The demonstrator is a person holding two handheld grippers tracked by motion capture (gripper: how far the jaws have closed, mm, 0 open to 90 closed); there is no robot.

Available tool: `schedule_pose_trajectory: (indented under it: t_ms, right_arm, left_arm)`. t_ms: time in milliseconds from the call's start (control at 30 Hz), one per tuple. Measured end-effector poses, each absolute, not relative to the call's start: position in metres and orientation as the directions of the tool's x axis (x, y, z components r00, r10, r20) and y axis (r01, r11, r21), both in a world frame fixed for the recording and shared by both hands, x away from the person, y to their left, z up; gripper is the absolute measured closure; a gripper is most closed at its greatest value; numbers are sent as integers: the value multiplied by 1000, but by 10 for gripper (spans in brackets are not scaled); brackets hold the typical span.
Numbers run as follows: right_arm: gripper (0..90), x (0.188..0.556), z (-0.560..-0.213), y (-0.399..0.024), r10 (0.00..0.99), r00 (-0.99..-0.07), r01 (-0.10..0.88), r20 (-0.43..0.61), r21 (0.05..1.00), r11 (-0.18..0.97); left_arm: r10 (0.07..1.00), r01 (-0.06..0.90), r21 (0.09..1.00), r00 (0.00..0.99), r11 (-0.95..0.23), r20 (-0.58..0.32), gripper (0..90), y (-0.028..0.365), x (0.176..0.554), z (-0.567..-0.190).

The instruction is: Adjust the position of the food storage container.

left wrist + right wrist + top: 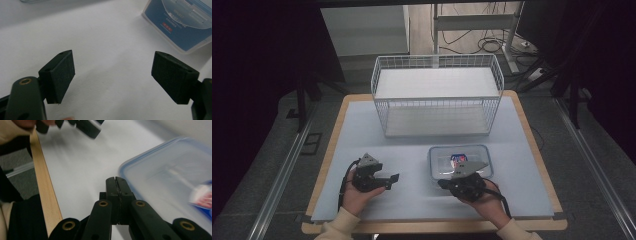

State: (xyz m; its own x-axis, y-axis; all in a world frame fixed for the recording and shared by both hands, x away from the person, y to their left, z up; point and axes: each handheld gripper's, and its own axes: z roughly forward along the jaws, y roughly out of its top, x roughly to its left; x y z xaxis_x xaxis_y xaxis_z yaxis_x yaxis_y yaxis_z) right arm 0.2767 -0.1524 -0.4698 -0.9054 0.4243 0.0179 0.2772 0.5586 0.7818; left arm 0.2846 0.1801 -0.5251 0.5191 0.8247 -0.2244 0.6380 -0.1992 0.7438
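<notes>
Lower centre of the high view: 2 hands come in from the bottom edge, each holding a gripper.

Left gripper (pixel 388 181), lower left of centre, rests on the pale table cover (pixel 362 130). Its jaws stand wide apart with nothing between them; its own view shows only bare cover between the 2 black pads (pixel 60 75).

Right gripper (pixel 116 185), lower right of centre: jaws pressed together, nothing between them. In its own view the tips lie just beside the near left edge of the plastic box (pixel 170 177), not touching it as far as the blurred frame shows.

The plastic box (pixel 460 161), clear with a blue-rimmed lid and a label, lies flat on the cover at centre right, its long axis running left to right. It sits directly beyond the right gripper and to the right of the left gripper, so the right hand is much nearer. Judgement: the shut jaws must open before any grasp.

Beyond, upper centre: a white wire basket (pixel 437 95) stands on the cover, well apart from the box.
</notes>
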Motion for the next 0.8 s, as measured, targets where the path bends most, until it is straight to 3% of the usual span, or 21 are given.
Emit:
schedule_pose_trajectory:
  t_ms: [100, 300, 333, 400, 433, 500, 633, 800]
  right_arm:
    - [900, 275, -459, -164, 448, -894, 273, 4, 798, 537]
    - [900, 284, -434, -222, 608, -793, 314, -42, 827, 466]
    - [900, 294, -433, -249, 687, -726, 360, -43, 826, 433]
    - [900, 298, -434, -258, 711, -703, 381, -32, 827, 413]
    - [900, 310, -440, -283, 776, -631, 438, -11, 820, 368]
    - [900, 318, -449, -298, 810, -586, 486, 15, 806, 337]
    - [900, 331, -471, -310, 836, -546, 560, 50, 765, 320]
    - [900, 334, -480, -299, 824, -565, 576, 44, 736, 356]
  left_arm:
    - [824, 638, 743, 521, -203, -223, 186, 180, 285, -525]
    - [825, 634, 746, 522, -203, -219, 186, 181, 283, -523]
    - [825, 635, 746, 520, -200, -221, 186, 180, 284, -524]
    - [825, 636, 744, 521, -203, -220, 186, 180, 284, -524]
    - [825, 637, 743, 520, -203, -221, 186, 180, 284, -525]
    - [825, 639, 742, 519, -202, -222, 187, 179, 285, -525]
    - [826, 640, 741, 518, -202, -221, 187, 179, 285, -525]
    - [826, 640, 741, 518, -203, -222, 187, 180, 285, -525]
